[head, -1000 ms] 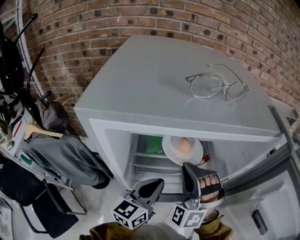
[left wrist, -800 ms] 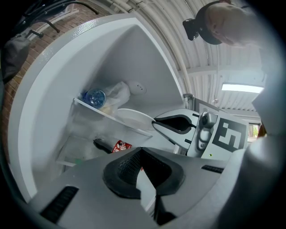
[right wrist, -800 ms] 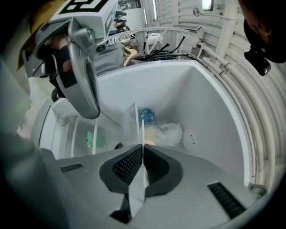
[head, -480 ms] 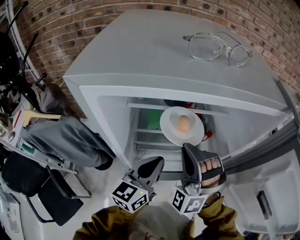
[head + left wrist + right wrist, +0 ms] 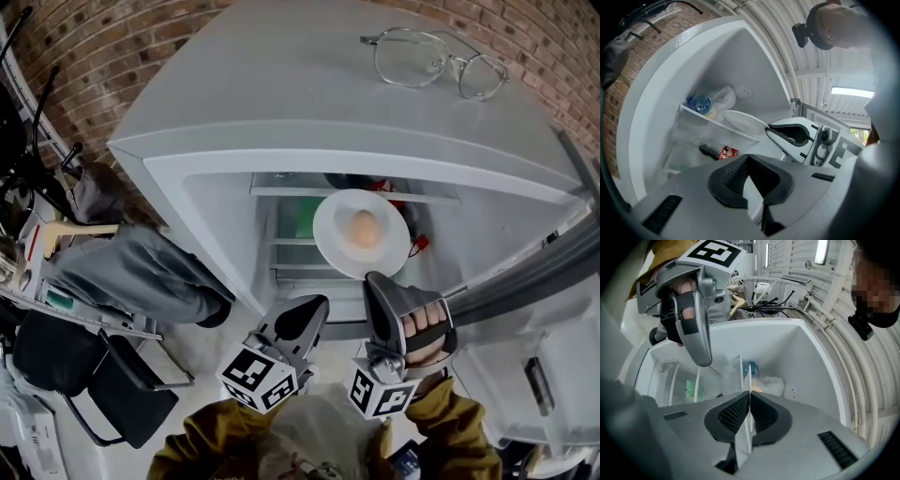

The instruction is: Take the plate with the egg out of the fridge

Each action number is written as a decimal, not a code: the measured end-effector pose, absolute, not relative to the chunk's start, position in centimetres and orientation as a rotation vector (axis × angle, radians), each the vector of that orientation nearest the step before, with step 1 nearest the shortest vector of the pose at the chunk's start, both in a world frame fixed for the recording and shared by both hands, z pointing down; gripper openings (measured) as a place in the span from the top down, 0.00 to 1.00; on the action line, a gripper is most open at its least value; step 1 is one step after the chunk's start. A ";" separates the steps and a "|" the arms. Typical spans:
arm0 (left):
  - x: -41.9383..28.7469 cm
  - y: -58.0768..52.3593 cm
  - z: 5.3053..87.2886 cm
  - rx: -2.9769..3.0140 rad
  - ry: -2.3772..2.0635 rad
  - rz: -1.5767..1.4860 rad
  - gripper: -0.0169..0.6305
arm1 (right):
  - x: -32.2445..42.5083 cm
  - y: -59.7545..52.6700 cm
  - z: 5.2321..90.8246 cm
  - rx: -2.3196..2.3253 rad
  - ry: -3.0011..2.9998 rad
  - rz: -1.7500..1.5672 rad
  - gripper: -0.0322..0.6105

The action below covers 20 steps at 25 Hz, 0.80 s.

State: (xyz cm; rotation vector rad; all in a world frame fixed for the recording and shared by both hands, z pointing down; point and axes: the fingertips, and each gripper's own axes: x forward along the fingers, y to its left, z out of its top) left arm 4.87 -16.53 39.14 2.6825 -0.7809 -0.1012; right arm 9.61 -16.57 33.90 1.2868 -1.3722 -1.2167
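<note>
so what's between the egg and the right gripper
Only bare plate in the head view; the right gripper clamps its near rim, the egg sits mid-plate.

Grey plastic left gripper (image 5: pixel 302 317) and right gripper (image 5: pixel 382 292), black ribbed pads (image 5: pixel 733 414), white marker cubes (image 5: pixel 256 378) with black squares; mustard-yellow sleeves (image 5: pixel 199 452).
</note>
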 end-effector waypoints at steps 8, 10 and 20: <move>3.8 -16.7 38.5 2.698 -0.744 -0.077 0.96 | 8.8 -15.4 34.6 1.286 -1.351 -1.219 0.93; 3.9 -16.6 38.6 2.701 -0.733 -0.080 0.96 | 8.8 -15.1 34.9 1.290 -1.343 -1.214 0.93; 3.9 -15.1 39.2 2.731 -0.712 -0.081 0.96 | 9.2 -12.7 37.7 1.251 -1.320 -1.200 0.93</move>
